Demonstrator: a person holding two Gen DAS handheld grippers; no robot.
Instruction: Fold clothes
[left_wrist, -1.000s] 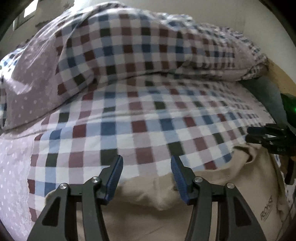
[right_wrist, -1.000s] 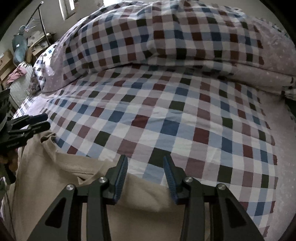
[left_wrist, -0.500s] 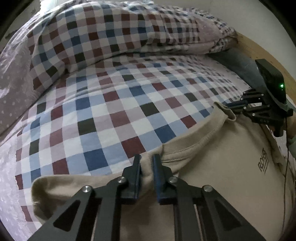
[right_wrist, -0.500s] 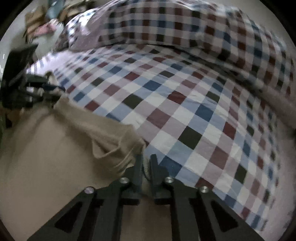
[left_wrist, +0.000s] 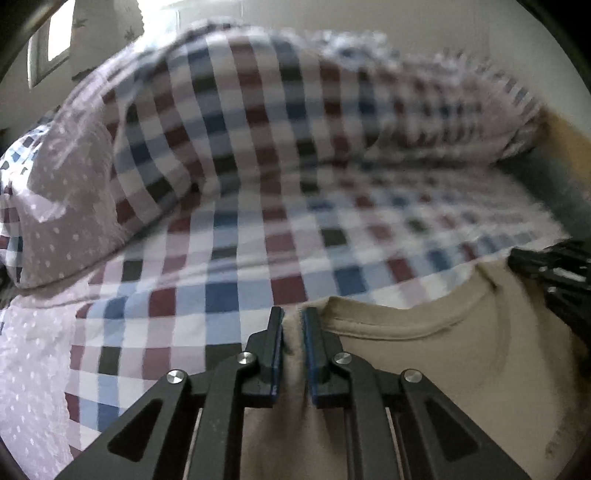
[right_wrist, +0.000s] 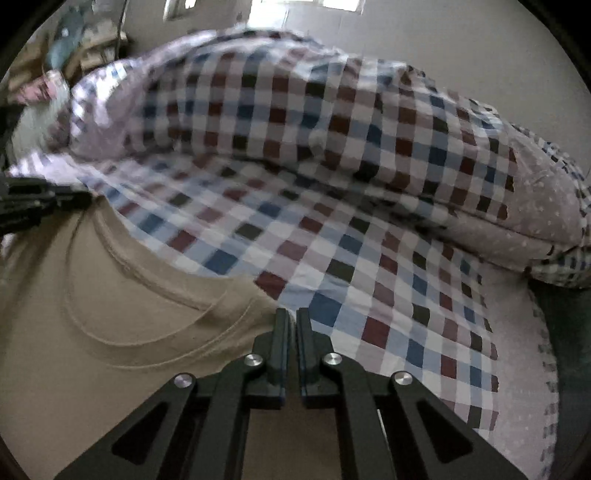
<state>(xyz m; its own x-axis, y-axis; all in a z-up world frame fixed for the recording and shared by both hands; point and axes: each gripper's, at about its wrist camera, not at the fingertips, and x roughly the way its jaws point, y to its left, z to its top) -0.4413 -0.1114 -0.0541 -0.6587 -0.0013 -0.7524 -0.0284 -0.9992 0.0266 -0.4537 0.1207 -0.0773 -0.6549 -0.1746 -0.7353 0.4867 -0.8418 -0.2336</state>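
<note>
A beige T-shirt (left_wrist: 443, 369) is stretched between my two grippers above a checked bed sheet (left_wrist: 240, 266). My left gripper (left_wrist: 293, 317) is shut on the shirt's shoulder edge, left of the neckline (left_wrist: 406, 328). The right gripper (left_wrist: 543, 266) shows as a dark shape at the shirt's far corner in the left wrist view. In the right wrist view the T-shirt (right_wrist: 92, 314) fills the lower left, and my right gripper (right_wrist: 291, 317) is shut on its shoulder fabric. The left gripper (right_wrist: 40, 203) shows at the left edge there.
A bulky checked duvet (left_wrist: 277, 103) is heaped across the back of the bed, with a dotted lilac underside (left_wrist: 66, 206). A wooden bed frame (left_wrist: 565, 144) borders the right. Clutter and a rack (right_wrist: 55, 62) stand beyond the bed's far end.
Both grippers went from open to shut on the shirt's shoulders, then lifted it; the views have tilted up and blurred, and the neckline now hangs taut between them.
</note>
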